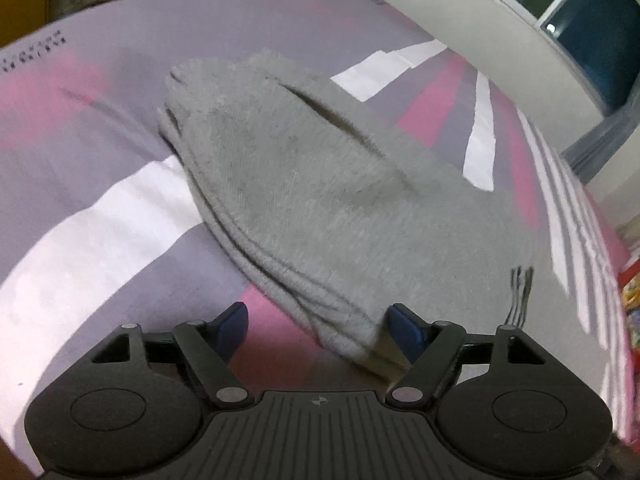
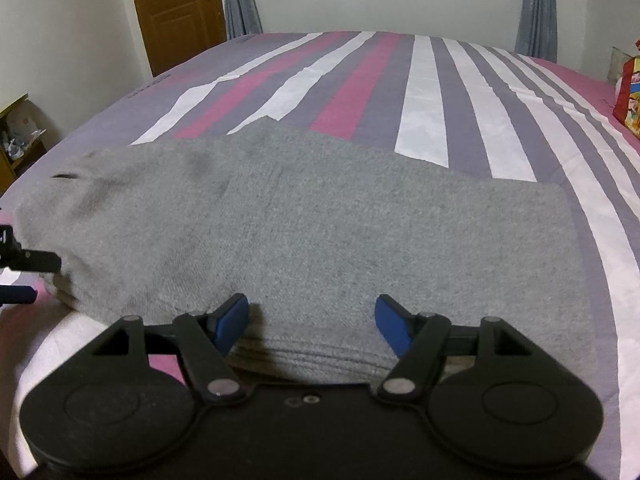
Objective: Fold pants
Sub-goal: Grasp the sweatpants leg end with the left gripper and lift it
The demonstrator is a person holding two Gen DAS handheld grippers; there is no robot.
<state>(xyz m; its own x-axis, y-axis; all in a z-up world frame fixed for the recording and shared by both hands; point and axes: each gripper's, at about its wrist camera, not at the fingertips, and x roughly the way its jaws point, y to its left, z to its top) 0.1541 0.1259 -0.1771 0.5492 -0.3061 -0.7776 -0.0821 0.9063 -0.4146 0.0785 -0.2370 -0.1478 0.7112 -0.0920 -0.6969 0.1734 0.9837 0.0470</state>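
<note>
**stripey_sheets:** ok so where's everything sitting? Big picture first.

**foldbot_fan:** Biggest thing is the bed with the pink, purple and white striped cotton sheet (image 2: 424, 92). On it, near the front edge, lie the grey knitted sweatpants (image 2: 304, 224), already doubled over into a thick stack. You can count several layered edges along the near side in both wrist views. A slit that looks like a pocket opening shows on top in the left view.

**stripey_sheets:** which way does the bundle run?

**foldbot_fan:** Long axis goes side to side across the right wrist view, so left-to-right in front of the person. The right black two-finger gripper with blue pads (image 2: 312, 322) faces the long near edge about midway along. The left black two-finger gripper with blue pads (image 1: 316, 326) is at the left short end, looking along the length; the stack's corner pokes between its fingers, nearer its right pad.

**stripey_sheets:** jaws?

**foldbot_fan:** Both spread wide, gripping nothing. On the right one the cloth edge sits between the pads, without either pad pinching it.

**stripey_sheets:** so who moves?

**foldbot_fan:** My guess: the left one is better placed to take that end and carry it over toward the right for a final fold. Right could pin the middle. Thick stack though, could slide apart.
</note>
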